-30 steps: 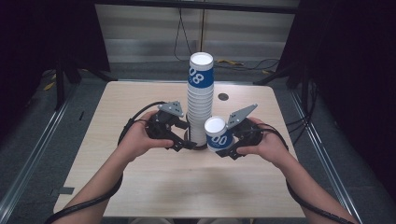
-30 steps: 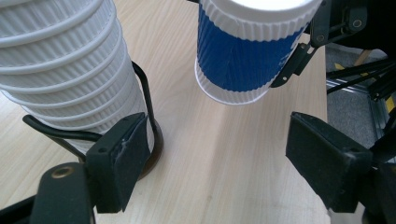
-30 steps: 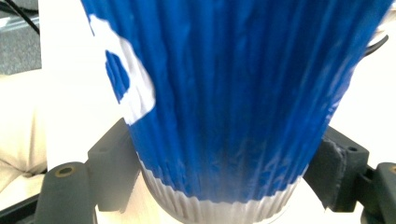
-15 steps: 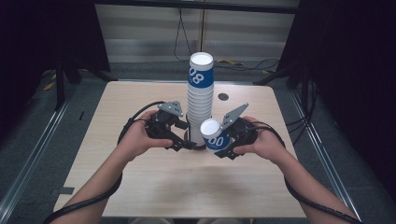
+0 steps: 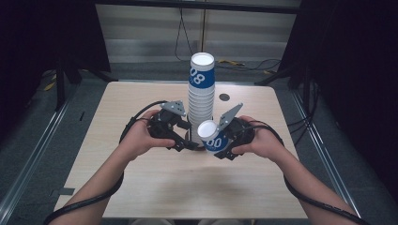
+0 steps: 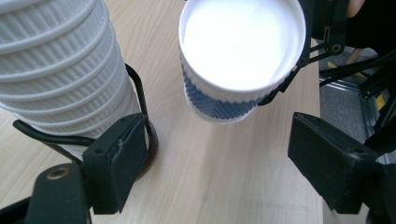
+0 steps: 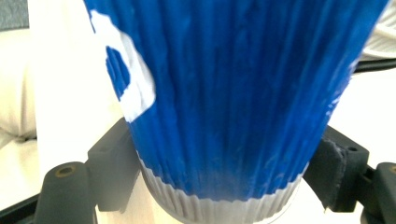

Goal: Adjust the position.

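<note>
**Single cup in right grip, stack beside left jaws**

Right gripper: jaws clamped on the sides of a blue-and-white paper cup. In the right gripper view the ribbed blue wall sits between the two black pads, the white base band low in the frame. From above, the cup is tilted, its open white mouth turned up and toward frame left, just below centre.

Left gripper: jaws parted, and they have just been opening wider. Bare tabletop lies between them, nothing gripped. In the left gripper view the left jaw stands just beside the foot of the cup stack at upper left; the held cup hangs at top centre, above the gap.

Stack: tall, upright, mid-table, blue cup on top, inverted.

Hands: left hand and right hand close together at frame centre, either side of the stack's foot. Table light wood.
</note>
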`<state>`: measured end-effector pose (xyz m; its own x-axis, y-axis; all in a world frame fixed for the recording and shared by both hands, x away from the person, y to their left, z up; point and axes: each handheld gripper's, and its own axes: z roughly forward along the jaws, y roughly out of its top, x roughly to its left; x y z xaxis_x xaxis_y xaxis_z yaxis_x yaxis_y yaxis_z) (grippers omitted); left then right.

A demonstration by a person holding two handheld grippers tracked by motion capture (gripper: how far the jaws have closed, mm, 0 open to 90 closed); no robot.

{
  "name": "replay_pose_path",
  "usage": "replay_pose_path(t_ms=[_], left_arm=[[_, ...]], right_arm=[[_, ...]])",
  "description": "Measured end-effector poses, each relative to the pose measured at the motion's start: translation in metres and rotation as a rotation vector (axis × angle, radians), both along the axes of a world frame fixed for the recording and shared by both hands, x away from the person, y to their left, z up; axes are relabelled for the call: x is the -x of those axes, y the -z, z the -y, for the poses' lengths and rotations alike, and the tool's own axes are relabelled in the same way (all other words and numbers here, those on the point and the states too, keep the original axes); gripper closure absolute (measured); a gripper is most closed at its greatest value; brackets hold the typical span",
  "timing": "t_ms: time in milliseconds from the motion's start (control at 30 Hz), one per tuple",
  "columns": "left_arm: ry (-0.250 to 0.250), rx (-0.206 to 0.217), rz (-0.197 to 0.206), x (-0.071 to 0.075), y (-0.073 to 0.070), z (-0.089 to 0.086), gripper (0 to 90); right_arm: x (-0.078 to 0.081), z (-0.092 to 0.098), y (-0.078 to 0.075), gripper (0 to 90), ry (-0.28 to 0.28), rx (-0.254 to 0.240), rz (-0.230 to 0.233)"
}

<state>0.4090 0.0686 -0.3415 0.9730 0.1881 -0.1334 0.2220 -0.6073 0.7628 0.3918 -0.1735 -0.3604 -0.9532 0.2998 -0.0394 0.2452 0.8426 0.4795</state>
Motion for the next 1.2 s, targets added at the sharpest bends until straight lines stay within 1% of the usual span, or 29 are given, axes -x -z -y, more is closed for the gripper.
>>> replay_pose_path(t_ms=[100,167,233,267,333,367,400,467,500,533,567,600,633,667,700,767,833,900,967,1067,1100,1133,1167,1200], left_arm=[[-0.001,0.005,-0.002,0.000,-0.001,0.002,19.2],[0.010,0.003,0.000,0.000,-0.002,0.003,18.9],[0.012,0.004,-0.003,0.000,-0.001,0.004,18.9],[0.015,0.003,-0.003,0.000,-0.001,0.005,18.7],[0.016,0.006,-0.005,0.000,-0.001,0.007,18.1],[0.014,0.002,-0.006,0.000,-0.001,0.007,18.1],[0.014,0.003,-0.007,0.000,-0.001,0.008,18.1],[0.023,0.002,-0.006,0.000,-0.001,0.010,17.9],[0.023,0.001,-0.010,0.000,-0.001,0.011,17.8],[0.026,0.000,-0.004,0.000,-0.001,0.012,17.6],[0.022,0.008,-0.007,0.000,-0.002,0.013,17.5],[0.022,0.006,-0.013,0.000,-0.002,0.014,17.4],[0.029,0.003,-0.003,0.000,-0.003,0.015,17.3],[0.031,0.004,-0.004,0.000,-0.002,0.016,17.3],[0.033,0.004,-0.005,-0.001,-0.002,0.018,17.1],[0.031,0.009,-0.014,0.000,-0.002,0.019,17.0],[0.037,-0.001,-0.005,-0.001,-0.001,0.021,17.0],[0.035,-0.007,-0.004,-0.001,-0.001,0.022,17.0],[0.037,-0.004,-0.003,-0.002,-0.001,0.022,17.1],[0.038,0.000,-0.003,-0.002,0.000,0.024,17.2],[0.044,0.000,-0.004,-0.002,0.001,0.024,17.2],[0.055,-0.005,-0.002,-0.002,0.001,0.025,17.2],[0.055,0.000,-0.002,-0.002,0.002,0.026,17.5],[0.058,-0.003,0.001,-0.001,0.002,0.026,18.4]], right_arm=[[0.000,-0.002,0.000,21.0,-0.009,0.021,0.002],[0.000,-0.002,0.000,21.0,-0.006,0.028,-0.009],[0.000,-0.003,-0.001,21.0,-0.001,0.036,-0.009],[0.000,-0.003,-0.001,21.0,-0.011,0.042,-0.010],[-0.001,-0.004,0.000,21.0,-0.020,0.039,-0.004],[0.001,-0.005,0.000,21.0,-0.008,0.047,-0.015],[0.000,-0.006,0.000,21.0,-0.021,0.046,-0.008],[0.001,-0.008,0.000,21.0,-0.025,0.050,-0.012],[0.000,-0.009,0.000,21.0,-0.045,0.044,-0.003],[0.002,-0.010,-0.001,21.0,-0.025,0.054,-0.019],[0.001,-0.011,0.000,21.0,-0.042,0.055,-0.005],[0.002,-0.012,-0.001,21.0,-0.042,0.057,-0.012],[0.002,-0.014,-0.001,21.0,-0.045,0.056,-0.008],[0.003,-0.014,-0.002,21.0,-0.035,0.061,-0.015],[0.002,-0.015,-0.001,21.0,-0.055,0.054,-0.004],[0.002,-0.017,-0.002,21.0,-0.046,0.059,-0.006],[0.003,-0.018,-0.001,21.0,-0.045,0.064,-0.015],[0.002,-0.018,-0.001,21.0,-0.057,0.063,-0.005],[0.001,-0.019,0.000,21.0,-0.069,0.065,-0.001],[0.002,-0.020,-0.001,20.9,-0.059,0.074,-0.006],[0.001,-0.020,0.000,20.9,-0.075,0.068,0.004],[0.002,-0.020,0.000,20.9,-0.076,0.065,-0.006],[0.002,-0.021,0.000,20.9,-0.078,0.063,-0.008],[0.003,-0.021,0.000,20.8,-0.067,0.067,-0.014]])
